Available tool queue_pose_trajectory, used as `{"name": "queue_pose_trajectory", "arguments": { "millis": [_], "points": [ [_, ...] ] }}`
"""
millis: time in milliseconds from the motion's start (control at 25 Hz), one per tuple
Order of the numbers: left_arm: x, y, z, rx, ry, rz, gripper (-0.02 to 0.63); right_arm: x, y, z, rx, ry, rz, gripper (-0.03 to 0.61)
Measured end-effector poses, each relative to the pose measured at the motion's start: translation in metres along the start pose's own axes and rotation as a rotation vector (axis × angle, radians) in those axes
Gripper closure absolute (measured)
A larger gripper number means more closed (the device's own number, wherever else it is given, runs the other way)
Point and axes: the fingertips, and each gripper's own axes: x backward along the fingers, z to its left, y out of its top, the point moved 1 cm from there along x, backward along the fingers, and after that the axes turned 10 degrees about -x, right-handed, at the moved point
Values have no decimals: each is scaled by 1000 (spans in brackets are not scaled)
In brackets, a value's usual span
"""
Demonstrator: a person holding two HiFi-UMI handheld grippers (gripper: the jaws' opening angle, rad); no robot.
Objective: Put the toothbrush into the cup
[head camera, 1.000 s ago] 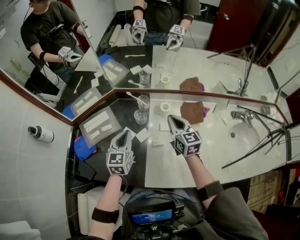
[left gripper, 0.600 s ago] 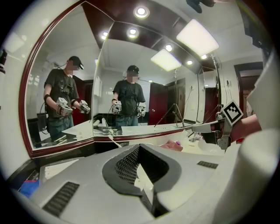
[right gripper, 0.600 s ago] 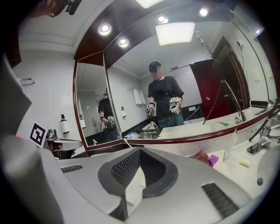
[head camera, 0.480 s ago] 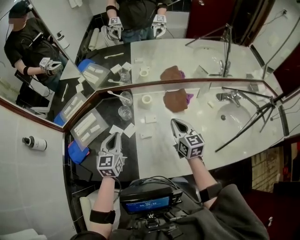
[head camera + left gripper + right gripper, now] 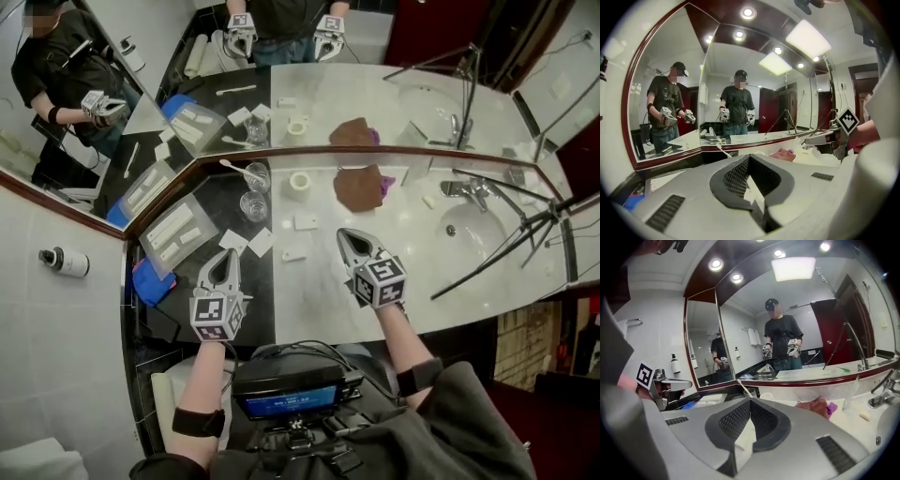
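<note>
left gripper: fingers pinched fully together, nothing between them. Sits over the dark part of the tabletop near its front edge and points at the mirror.
right gripper: fingers closed tip to tip and empty. Over the white part of the tabletop, beside the left gripper and a bit further in.
toothbrush: white, its lower end is in the back cup and it leans out to the left. It's well ahead of both grippers, neither touches it.
front glass: clear, looks empty, just in front of the back cup.
left gripper view: closed fingers fill the bottom. The toothbrush pokes up just past them and the right gripper is at the right edge.
right gripper view: fingers shut. Toothbrush and cup are straight ahead, brown cloth to the right.
white ring: on the tabletop right of the cups.
brown cloth: crumpled by the mirror, with a purple bit at its right side.
white packets: a few lie flat between the cups and the grippers.
clear tray: on the dark part, left of the cups, a blue item in front of it.
sink: far right, with a faucet behind it and tripod legs across it.
</note>
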Motion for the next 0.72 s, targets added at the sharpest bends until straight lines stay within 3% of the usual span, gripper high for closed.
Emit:
{"name": "queue_pose_trajectory", "arguments": {
  "millis": [120, 400, 640, 720],
  "points": [
    [12, -6, 18, -16, 41, 11, 612, -25, -3, 42, 92, 113, 69, 569],
    [61, -45, 76, 52, 184, 58, 612, -88, -52, 166, 356, 428, 281, 567],
    [101, -73, 119, 112, 293, 73, 612, -129, -108, 247, 522, 580, 449, 546],
    [114, -84, 132, 134, 331, 75, 612, -138, -130, 270, 574, 631, 520, 508]
  ]
}}
